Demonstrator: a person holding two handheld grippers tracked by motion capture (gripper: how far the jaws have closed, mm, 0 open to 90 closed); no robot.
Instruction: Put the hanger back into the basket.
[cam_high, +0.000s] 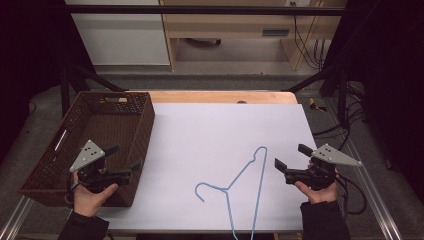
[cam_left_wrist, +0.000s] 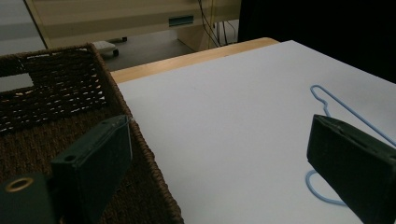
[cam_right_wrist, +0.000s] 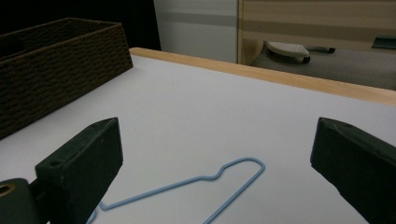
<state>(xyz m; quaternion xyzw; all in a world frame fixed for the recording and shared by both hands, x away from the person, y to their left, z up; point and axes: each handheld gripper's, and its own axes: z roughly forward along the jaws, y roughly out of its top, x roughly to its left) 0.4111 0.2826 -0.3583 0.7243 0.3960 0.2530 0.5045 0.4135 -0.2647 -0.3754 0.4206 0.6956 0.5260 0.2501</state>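
Note:
A light blue wire hanger (cam_high: 239, 187) lies flat on the white table top, hook toward the left, one end running off the near edge. It also lies ahead of the right jaws (cam_right_wrist: 196, 184) and off to the right in the left gripper view (cam_left_wrist: 345, 112). My right gripper (cam_high: 290, 157) hovers just right of the hanger, open and empty. My left gripper (cam_high: 124, 157) is held over the near right corner of the brown wicker basket (cam_high: 50, 160), open, nothing between its jaws.
The basket (cam_left_wrist: 56, 93) stands at the table's left and looks empty inside. A wooden strip (cam_high: 220, 96) edges the far side of the white sheet (cam_high: 225, 130). Beyond it are the floor, cabinets and cables. Dark frame posts flank the table.

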